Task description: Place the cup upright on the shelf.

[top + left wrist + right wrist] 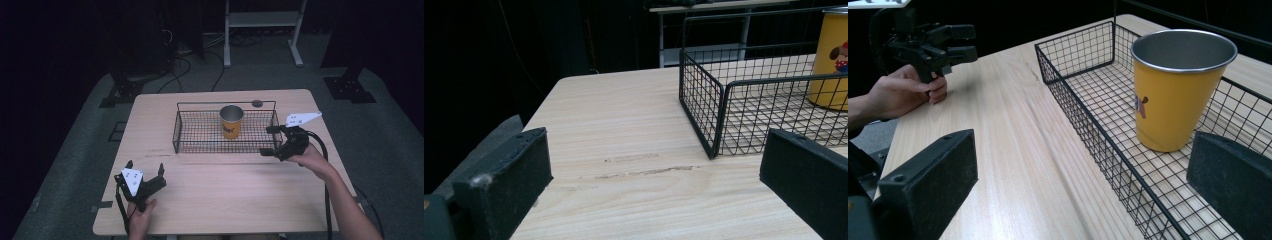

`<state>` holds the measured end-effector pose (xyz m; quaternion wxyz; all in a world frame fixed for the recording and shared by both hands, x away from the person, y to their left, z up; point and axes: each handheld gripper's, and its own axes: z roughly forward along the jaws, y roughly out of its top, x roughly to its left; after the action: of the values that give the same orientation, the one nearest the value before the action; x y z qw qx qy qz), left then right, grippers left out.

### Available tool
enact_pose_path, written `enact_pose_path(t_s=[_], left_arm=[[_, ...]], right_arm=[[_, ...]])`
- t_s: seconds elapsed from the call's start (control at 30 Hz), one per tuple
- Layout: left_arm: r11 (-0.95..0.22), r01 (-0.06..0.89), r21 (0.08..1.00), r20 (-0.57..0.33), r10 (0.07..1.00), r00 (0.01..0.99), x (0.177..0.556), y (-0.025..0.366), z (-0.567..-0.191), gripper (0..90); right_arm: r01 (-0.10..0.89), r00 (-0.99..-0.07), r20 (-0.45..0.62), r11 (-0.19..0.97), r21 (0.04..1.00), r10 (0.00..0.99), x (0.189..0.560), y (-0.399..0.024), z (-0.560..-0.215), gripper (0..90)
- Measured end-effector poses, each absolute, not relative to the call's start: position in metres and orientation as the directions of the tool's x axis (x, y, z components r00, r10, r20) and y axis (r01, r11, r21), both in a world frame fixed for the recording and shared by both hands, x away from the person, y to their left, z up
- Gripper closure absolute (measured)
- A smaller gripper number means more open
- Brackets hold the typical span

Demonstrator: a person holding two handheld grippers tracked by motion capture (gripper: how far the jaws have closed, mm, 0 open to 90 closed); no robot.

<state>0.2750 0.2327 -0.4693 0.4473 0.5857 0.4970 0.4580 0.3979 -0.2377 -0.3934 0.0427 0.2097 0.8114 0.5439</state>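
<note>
Cup (231, 121): yellow, steel-rimmed, it stands upright in the wire basket (200, 145) near the far side of the tabletop (225, 190). Your right tongs (274, 140) sit at the basket's right end, jaws spread wide and empty. Your left tongs (145, 170) rest near the front left corner, also wide open, holding nothing. The right gripper view shows the cup's bare metal inside; the left gripper view shows a cartoon print on its side.

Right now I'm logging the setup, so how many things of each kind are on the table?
Yellow cup: 1
Black wire basket: 1
Handheld tongs: 2, left gripper and right gripper
Total: 4
</note>
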Motion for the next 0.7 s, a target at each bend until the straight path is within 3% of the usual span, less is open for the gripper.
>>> enact_pose_path(t_s=[0.7], left_arm=[[-0.105,0.174,0.979,0.091,0.992,0.088,0.275,0.233,-0.469,0.0]], right_arm=[[0.317,-0.899,0.180,0.310,0.896,0.399,0.376,-0.251,-0.412,0.0]])
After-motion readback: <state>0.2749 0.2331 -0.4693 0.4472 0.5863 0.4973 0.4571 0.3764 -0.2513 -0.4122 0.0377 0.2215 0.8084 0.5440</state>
